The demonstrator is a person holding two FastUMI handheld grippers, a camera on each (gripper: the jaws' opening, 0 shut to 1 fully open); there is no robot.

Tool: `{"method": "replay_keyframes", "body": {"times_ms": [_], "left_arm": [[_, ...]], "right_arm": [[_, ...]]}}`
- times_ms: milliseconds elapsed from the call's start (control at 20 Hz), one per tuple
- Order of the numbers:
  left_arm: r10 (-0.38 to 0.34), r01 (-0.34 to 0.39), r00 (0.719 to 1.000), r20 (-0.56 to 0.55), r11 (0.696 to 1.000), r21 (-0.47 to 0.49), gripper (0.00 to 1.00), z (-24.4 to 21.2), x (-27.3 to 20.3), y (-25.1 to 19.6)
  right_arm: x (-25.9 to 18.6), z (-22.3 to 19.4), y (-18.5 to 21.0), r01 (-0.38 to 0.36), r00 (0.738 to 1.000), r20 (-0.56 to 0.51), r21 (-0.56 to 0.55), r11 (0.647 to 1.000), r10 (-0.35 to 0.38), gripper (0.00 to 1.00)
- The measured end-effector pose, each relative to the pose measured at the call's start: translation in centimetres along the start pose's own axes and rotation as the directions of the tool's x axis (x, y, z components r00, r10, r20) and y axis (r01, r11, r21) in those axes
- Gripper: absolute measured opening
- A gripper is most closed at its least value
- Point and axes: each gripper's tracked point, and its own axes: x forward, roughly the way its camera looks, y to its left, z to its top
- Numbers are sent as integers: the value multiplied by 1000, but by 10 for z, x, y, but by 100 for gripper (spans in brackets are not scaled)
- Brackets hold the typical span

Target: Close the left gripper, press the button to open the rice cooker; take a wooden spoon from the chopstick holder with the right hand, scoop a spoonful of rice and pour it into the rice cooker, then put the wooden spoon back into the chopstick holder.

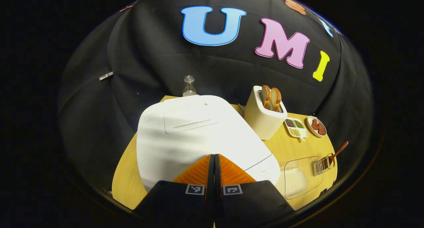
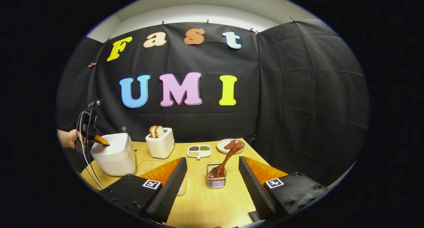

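While the rice cooker (image 1: 198, 135) sits with its lid down on the table (image 2: 205, 204), the left tool (image 1: 214, 161) is clenched, fingers pressed together, poised over the cooker's front edge — probably at the button, though the fingers hide it. The right tool (image 2: 212, 175) is spread wide and empty (aimed at the chopstick holder (image 2: 216, 180)), where the wooden spoon (image 2: 227, 161) leans untouched. Opening, scooping from the rice tray (image 1: 299, 180), pouring and returning the spoon — all remain.

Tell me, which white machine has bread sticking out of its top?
The toaster has two bread slices poking from its top. The rice cooker beside it is rounder, lid shut, with the left gripper above it.
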Motion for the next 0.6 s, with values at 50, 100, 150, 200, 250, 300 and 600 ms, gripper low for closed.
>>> {"method": "replay_keyframes", "body": {"times_ms": [50, 100, 150, 200, 250, 300, 600], "left_arm": [[0, 0, 1000, 4, 1000, 4, 6, 1, -1, 0], [2, -2, 1000, 9, 1000, 11, 6, 3, -4, 0], [9, -10, 1000, 30, 1000, 27, 6, 9, -8, -1], [18, -21, 998, 63, 999, 49, 10, 18, -13, -1], [32, -40, 994, 106, 996, 74, 6, 31, -21, -2], [50, -66, 987, 152, 993, 102, 6, 44, -29, -2], [68, -160, 935, 348, 957, 243, 6, 89, -92, -37]], "right_arm": [[-1, 0, -1, -1, 1000, 0, 1, 1000, 1, 98], [0, 0, -3, 0, 1000, 2, 3, 1000, 0, 98], [0, 0, -5, 1, 1000, 3, 6, 1000, -1, 98], [1, 0, -7, 3, 1000, 4, 9, 1000, -3, 98], [2, 0, -9, 6, 1000, 5, 13, 1000, -6, 98], [4, -1, -12, 7, 1000, 4, 20, 1000, -7, 98], [25, -7, -15, -12, 1000, -12, 42, 999, 12, 97]]}}
